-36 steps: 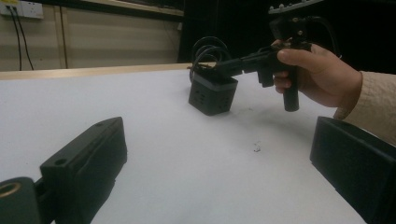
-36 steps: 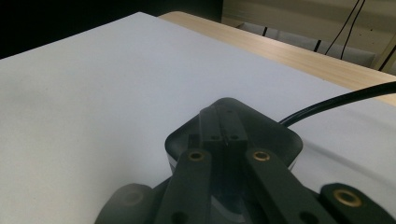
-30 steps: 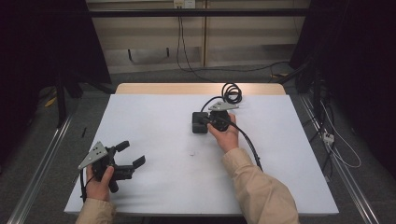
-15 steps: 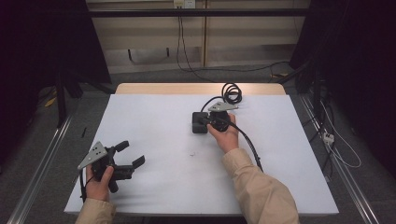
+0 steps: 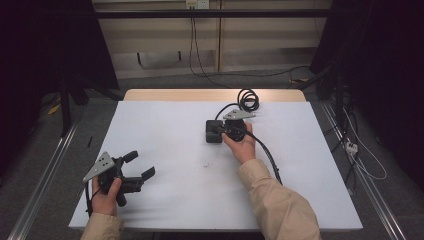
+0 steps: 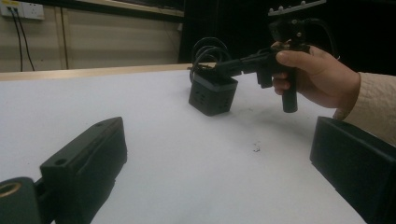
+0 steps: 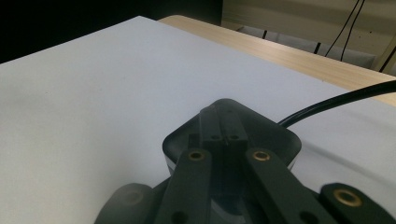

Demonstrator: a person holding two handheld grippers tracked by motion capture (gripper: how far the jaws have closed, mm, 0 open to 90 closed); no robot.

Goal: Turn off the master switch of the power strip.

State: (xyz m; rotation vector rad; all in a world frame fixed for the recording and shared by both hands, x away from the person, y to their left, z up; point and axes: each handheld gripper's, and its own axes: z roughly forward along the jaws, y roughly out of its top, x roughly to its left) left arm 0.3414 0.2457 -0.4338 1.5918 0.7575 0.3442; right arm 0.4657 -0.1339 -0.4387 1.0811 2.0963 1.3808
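Nothing has moved since a second ago. Mid-tabletop (image 5: 165,130) sits a small black box (image 5: 214,132) with rounded corners, vent holes and a coiled cable (image 5: 247,99). Right tongs (image 5: 223,131) rest closed on its top, gripping nothing; left tongs (image 5: 140,165) gape wide, empty.

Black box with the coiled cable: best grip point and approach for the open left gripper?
Probably the black box body, across two opposite flat side walls, from above. It sits upright; avoid the side where its cable coils. The shut right gripper rests over its top now.

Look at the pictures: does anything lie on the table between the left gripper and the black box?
Nothing sizeable: bare white table lies between the left gripper and the black box; one tiny speck sits nearby.
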